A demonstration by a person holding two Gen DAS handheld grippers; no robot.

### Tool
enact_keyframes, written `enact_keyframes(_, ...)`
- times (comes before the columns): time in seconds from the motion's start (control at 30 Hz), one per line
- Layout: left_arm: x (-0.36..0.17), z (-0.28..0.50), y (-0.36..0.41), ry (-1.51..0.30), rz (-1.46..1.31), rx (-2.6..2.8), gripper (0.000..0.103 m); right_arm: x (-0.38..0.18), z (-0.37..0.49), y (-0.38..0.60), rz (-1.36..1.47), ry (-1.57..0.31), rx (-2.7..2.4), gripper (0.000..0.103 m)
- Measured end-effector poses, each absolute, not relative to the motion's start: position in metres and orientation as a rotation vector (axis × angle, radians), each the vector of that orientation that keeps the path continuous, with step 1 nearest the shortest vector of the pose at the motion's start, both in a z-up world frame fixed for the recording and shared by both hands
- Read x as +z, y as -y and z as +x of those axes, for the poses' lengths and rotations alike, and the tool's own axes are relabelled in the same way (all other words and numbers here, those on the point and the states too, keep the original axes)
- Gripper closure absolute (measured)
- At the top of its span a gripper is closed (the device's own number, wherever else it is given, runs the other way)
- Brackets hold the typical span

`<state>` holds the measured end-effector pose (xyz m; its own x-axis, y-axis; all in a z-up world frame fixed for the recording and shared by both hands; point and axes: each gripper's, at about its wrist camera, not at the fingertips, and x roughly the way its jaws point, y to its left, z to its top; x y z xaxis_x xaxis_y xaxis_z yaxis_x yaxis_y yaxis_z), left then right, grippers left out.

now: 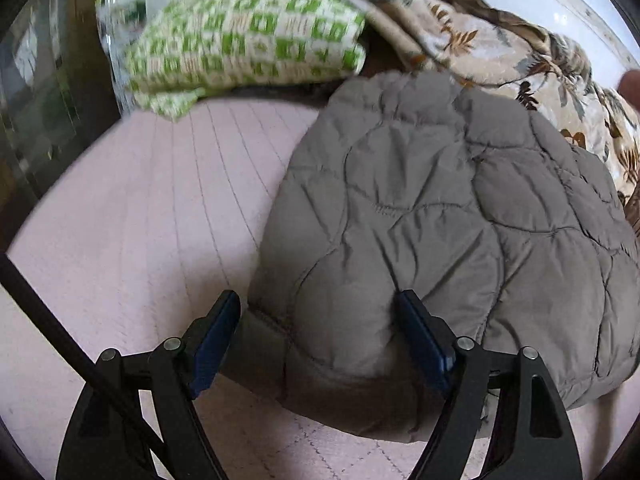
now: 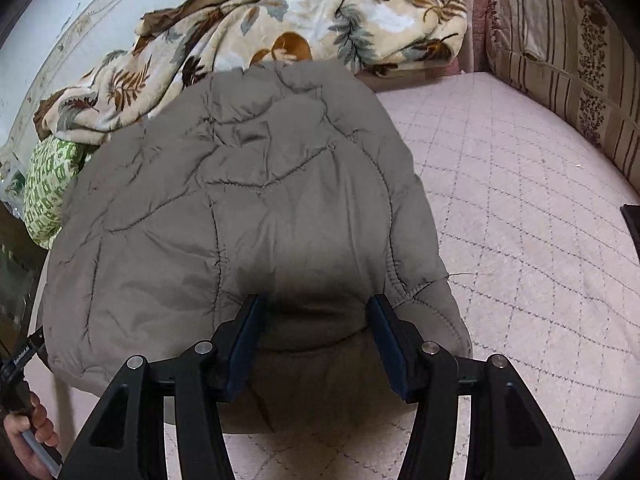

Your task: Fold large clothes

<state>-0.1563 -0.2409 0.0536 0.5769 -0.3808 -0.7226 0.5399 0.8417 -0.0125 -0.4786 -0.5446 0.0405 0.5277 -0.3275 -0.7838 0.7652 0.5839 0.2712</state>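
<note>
A grey-brown quilted jacket (image 1: 440, 220) lies folded into a puffy bundle on a pink quilted bed (image 1: 140, 220). It also shows in the right wrist view (image 2: 248, 200). My left gripper (image 1: 318, 304) is open, its jaws wide apart around the jacket's near left edge. My right gripper (image 2: 316, 308) is open, its jaws astride the jacket's near right edge, with fabric bulging between the blue pads (image 2: 384, 332). The other gripper and the hand holding it show at the lower left of the right wrist view (image 2: 24, 400).
A green and white checked pillow (image 1: 248, 44) lies at the far left of the bed. A leaf-print blanket (image 2: 280, 24) is heaped behind the jacket. A striped cushion (image 2: 560, 64) stands at the right. The pink bedcover (image 2: 520, 220) stretches right of the jacket.
</note>
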Motion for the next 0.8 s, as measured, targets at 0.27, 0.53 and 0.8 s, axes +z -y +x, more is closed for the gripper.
enact_keyframes(0.27,0.091,-0.198,0.243,-0.579,0.245,-0.587,0.025,0.086,-0.477,0.507,0.506,-0.609,-0.706,0.043)
enact_keyframes(0.53,0.07,-0.206,0.268,-0.595,0.374,-0.589,0.025,0.064,-0.442,0.491,0.48,-0.691,-0.63,0.043)
enact_keyframes(0.8,0.06,-0.209,0.273,-0.59,0.418,-0.579,0.025,0.051,-0.439,0.497,0.517,-0.722,-0.622,0.041)
